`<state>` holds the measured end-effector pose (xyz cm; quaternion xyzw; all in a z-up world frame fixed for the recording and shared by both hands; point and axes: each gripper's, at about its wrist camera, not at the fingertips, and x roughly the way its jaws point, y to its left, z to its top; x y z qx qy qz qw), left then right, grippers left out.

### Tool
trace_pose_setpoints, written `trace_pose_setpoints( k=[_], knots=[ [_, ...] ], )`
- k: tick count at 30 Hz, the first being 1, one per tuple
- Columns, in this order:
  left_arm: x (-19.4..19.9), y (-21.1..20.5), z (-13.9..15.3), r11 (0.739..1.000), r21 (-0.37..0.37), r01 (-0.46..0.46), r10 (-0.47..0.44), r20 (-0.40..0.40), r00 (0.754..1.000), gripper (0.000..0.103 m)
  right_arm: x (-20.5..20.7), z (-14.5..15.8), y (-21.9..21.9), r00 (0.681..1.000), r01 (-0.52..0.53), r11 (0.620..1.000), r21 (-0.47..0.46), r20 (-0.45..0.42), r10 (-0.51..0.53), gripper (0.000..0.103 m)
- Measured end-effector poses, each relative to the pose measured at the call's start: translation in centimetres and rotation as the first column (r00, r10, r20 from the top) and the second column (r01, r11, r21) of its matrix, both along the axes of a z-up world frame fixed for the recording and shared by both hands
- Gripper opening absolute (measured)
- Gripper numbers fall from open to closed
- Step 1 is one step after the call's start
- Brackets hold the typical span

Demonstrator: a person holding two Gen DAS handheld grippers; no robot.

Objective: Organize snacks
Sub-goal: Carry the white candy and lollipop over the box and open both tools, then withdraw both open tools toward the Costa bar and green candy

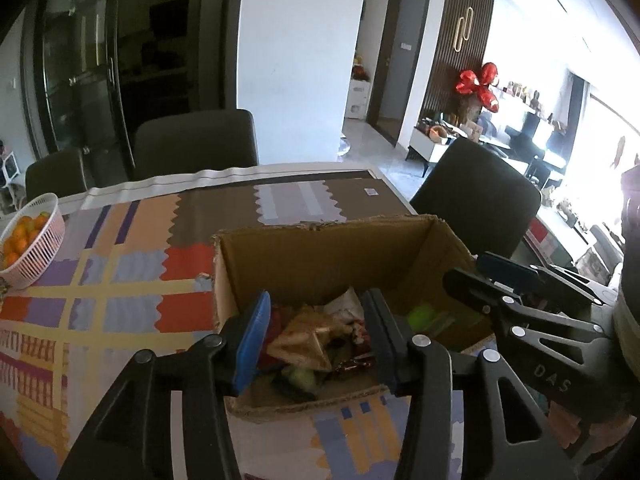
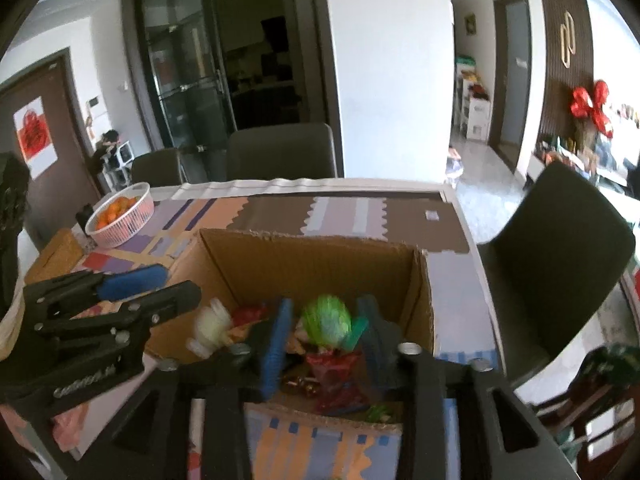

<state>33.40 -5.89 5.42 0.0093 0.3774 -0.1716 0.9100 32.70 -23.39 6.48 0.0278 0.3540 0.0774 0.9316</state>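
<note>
An open cardboard box [image 1: 320, 252] stands on the patterned tablecloth and holds several wrapped snacks [image 1: 308, 340]. My left gripper [image 1: 316, 332] is open above the box's near left part, with nothing between its blue pads. My right gripper [image 2: 324, 336] is open over the box [image 2: 320, 264]. A green wrapped snack [image 2: 326, 322], blurred, sits between its pads without being pinched. A red packet [image 2: 332, 372] lies below it. Each gripper shows in the other's view: the right one [image 1: 480, 280], the left one [image 2: 160, 284].
A pink basket of oranges [image 1: 28, 240] stands at the table's left, also in the right wrist view [image 2: 120, 216]. A second cardboard box [image 2: 60, 252] sits beside it. Dark chairs stand behind the table [image 1: 196, 144] and at its right [image 1: 476, 196].
</note>
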Motion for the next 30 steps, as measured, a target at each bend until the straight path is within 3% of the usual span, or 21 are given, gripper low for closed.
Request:
trace_pose_setpoints(
  k=[5, 17, 23, 30],
  knots=[
    [-2.0, 0.5, 0.6, 1.0, 0.02, -0.014, 0.013, 0.045, 0.999, 0.055, -1.5, -0.1, 0.0, 1.0, 0.013, 1.0, -0.002, 0.013, -0.013, 0.044],
    [-7.6, 2.4, 2.2, 0.995, 0.075, -0.061, 0.051, 0.136, 0.989, 0.056, -6.9, 1.0, 0.7, 0.995, 0.046, 0.999, -0.029, 0.095, -0.043, 0.044],
    [-9.6, 3.3, 1.1, 0.993, 0.092, -0.069, 0.057, 0.126, 0.99, 0.061, -9.1, 0.9, 1.0, 0.99, 0.094, 0.995, -0.031, 0.111, -0.09, 0.045],
    [-11.3, 4.2, -2.0, 0.991, 0.104, -0.086, 0.08, 0.065, 0.995, 0.064, -10.1, -1.7, 1.3, 0.995, 0.093, 0.996, -0.014, 0.046, -0.092, 0.045]
  ],
)
